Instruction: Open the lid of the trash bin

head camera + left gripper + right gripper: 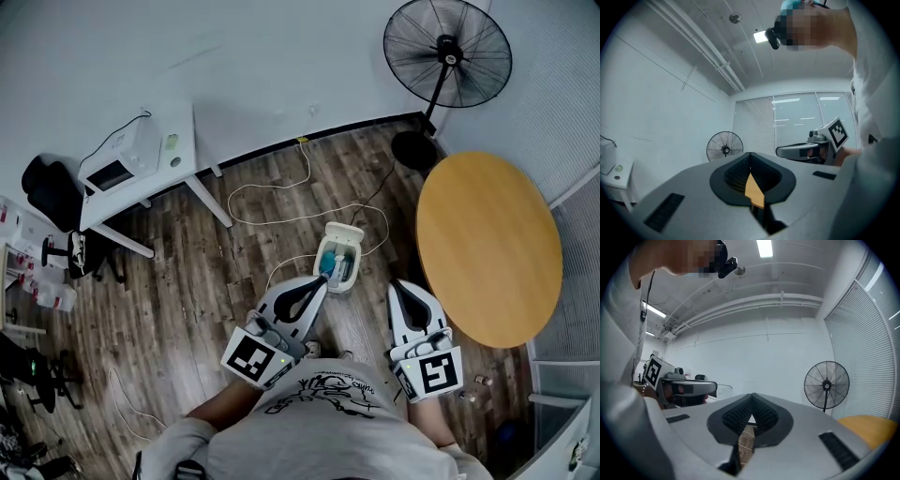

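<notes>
**Left gripper (322,279) and right gripper (397,285) both closed, bin (344,232) on the floor (197,281) ahead**

Head view: I hold both grippers out in front of me, side by side and apart. The bin is a small white box on the wood floor just beyond them. Its long axis runs away from me toward the wall, with the far end leaning a little to the right. Its top shows a pale rim round a bluish middle, and I cannot tell how the lid stands. My left gripper's tip overlaps the bin's near left corner in this view, but I cannot tell whether it touches. My right tip is beside the bin, to its right, near the round orange table (487,248). A white cable (281,202) loops on the floor behind the bin, and a fan (447,52) stands at the far wall. Each gripper carries a black-and-white marker cube (255,359). The print on my shirt (323,412) is too small to read.

Left gripper view: my jaws meet at the tips with nothing held. Only an orange sliver shows through the slit. Beyond them are the fan, the window blinds (754,126) and my right gripper seen from the side. The bin is out of sight.

Right gripper view: my jaws are pressed together and empty, with floor planks showing through the slit. The fan, the table's edge and my left gripper are in view. The bin is not in this view.
</notes>
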`<act>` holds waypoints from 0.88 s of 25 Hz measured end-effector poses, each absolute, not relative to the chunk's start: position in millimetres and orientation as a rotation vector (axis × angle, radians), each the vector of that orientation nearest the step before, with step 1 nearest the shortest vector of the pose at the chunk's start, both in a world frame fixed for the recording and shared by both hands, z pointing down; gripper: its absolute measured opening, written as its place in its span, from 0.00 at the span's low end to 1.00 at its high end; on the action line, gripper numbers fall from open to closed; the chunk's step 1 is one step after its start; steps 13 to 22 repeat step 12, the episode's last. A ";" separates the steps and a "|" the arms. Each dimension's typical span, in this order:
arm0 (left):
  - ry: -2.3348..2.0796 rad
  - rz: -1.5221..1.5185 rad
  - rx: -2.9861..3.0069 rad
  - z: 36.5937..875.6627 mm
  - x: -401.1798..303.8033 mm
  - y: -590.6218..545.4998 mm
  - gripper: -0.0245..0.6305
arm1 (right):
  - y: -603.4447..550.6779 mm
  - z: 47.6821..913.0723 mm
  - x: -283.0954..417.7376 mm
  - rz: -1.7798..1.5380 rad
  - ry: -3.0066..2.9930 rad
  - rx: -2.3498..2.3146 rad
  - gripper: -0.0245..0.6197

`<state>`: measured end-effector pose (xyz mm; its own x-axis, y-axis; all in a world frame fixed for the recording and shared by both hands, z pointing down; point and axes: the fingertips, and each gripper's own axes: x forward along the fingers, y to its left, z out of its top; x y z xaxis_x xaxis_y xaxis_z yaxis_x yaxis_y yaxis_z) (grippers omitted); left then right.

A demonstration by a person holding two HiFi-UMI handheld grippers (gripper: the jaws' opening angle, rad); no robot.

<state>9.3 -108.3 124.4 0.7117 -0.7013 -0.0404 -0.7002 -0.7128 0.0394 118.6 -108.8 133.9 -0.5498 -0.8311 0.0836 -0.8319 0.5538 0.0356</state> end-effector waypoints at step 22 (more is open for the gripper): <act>-1.169 -0.096 2.891 126.3 15.7 -106.8 0.06 | -106.2 137.1 124.0 0.009 -2.683 1.449 0.04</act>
